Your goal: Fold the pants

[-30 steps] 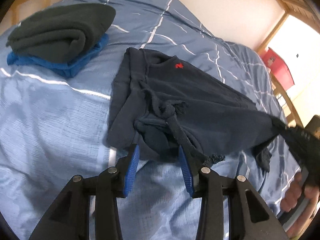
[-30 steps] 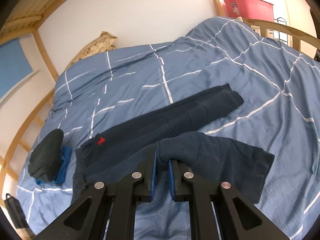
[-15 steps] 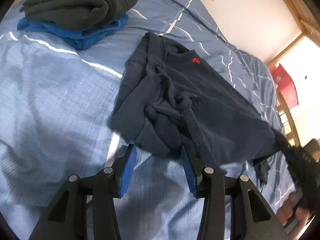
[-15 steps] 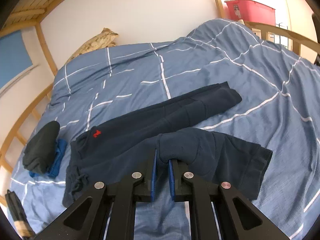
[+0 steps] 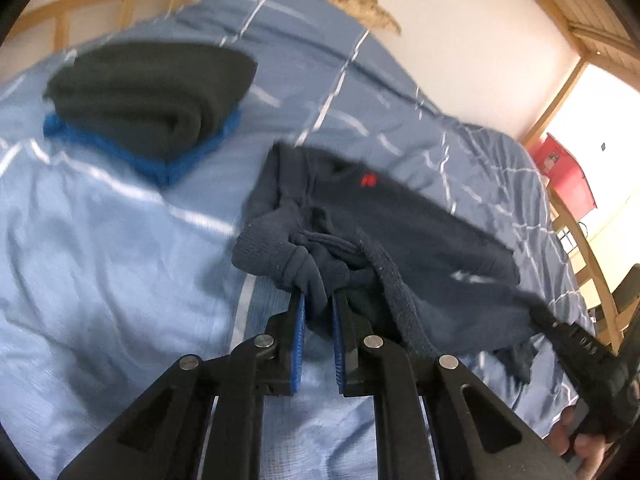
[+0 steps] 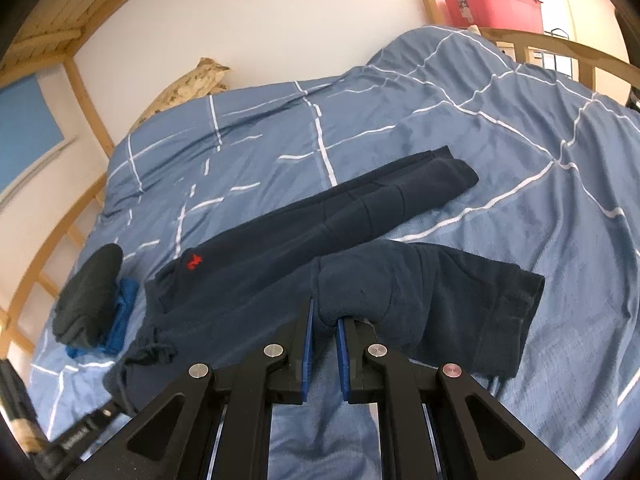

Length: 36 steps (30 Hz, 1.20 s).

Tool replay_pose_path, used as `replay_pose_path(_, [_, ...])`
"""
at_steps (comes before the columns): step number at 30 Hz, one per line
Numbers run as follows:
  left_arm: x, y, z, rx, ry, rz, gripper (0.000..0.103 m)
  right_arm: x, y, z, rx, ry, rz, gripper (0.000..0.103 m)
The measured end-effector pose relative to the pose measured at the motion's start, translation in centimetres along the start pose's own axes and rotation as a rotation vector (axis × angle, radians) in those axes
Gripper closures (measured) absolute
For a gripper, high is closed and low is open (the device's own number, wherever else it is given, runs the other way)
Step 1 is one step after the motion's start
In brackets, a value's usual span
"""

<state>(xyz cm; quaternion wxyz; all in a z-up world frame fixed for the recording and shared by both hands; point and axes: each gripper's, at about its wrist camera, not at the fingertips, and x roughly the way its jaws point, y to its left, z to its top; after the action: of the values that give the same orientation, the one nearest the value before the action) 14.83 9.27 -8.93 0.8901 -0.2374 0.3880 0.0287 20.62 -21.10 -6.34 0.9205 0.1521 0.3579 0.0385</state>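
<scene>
Navy pants (image 6: pixel 340 216) with a small red logo lie lengthwise on the blue checked duvet (image 6: pixel 440 120). One leg lies flat toward the far right. My right gripper (image 6: pixel 325 316) is shut on a bunched fold of the nearer leg, whose cuff end drapes to the right. In the left wrist view the pants (image 5: pixel 420 224) are blurred. My left gripper (image 5: pixel 318 300) is shut on the bunched waistband with its drawstring, which is raised a little off the duvet. The right gripper (image 5: pixel 580 344) shows at the right edge there, pulling the leg fabric taut.
A folded dark garment on a blue one (image 5: pixel 148 92) sits on the duvet left of the waistband. A tan plush (image 6: pixel 192 84) leans at the wall. A red bin (image 6: pixel 492 4) stands beyond the wooden bed rail (image 6: pixel 560 44). A hand (image 5: pixel 580 444) holds the right gripper.
My left gripper has gone from open around the waistband to shut on it and has lifted it slightly. The right gripper keeps the same hold on the leg.
</scene>
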Motion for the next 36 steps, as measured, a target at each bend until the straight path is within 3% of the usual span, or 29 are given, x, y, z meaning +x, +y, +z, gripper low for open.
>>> replay_pose_path(7, [-0.1,-2.0,5.1,0.037,-0.007,0.017,0.090,0.2,1.7,3.6,-0.038,-0.002,0.003,0.091])
replay_pose_path(14, [4.0,-3.3,11.0,0.048,0.043,0.054,0.090,5.9,3.7,9.4,-0.102,0.107,-0.035,0.092])
replay_pose_path(20, [8.9,-3.1,14.0,0.028,0.100,0.097,0.090,11.8,4.7,12.1,-0.129,0.198,-0.073,0.091])
replay_pose_path(31, [16.2,-1.8,16.4,0.051,0.181,0.153,0.089,20.9,5.4,13.1,-0.152,0.306,-0.116,0.091])
replay_pose_path(36, [17.5,-1.7,16.8,0.074,0.229,0.159,0.079,22.9,5.1,12.6,-0.142,0.338,-0.123,0.088])
